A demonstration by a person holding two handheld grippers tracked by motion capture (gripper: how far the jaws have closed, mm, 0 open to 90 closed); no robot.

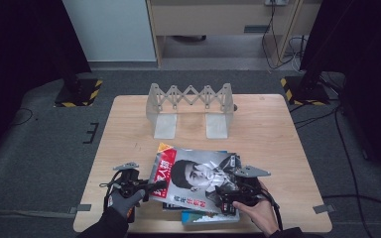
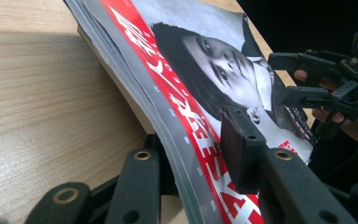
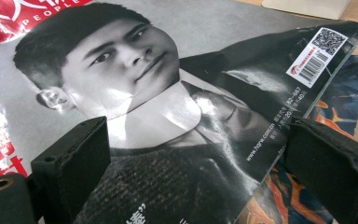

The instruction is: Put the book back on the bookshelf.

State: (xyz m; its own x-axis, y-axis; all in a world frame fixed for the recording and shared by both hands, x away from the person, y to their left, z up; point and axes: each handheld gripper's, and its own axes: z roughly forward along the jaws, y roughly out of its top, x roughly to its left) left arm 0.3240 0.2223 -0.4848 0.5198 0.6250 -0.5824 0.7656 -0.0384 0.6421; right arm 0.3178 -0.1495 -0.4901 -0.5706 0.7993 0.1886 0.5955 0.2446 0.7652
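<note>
two hand-held grippers (left (image 1: 151, 188), right (image 1: 226, 193)) on one top magazine (image 1: 198, 176).

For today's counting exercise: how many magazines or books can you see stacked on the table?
3, possibly more hidden. The top magazine, with a portrait cover, sits tilted in the left gripper; a second book's edge peeks out beneath; a teal-covered one lies at the bottom near the table's front edge.
</note>
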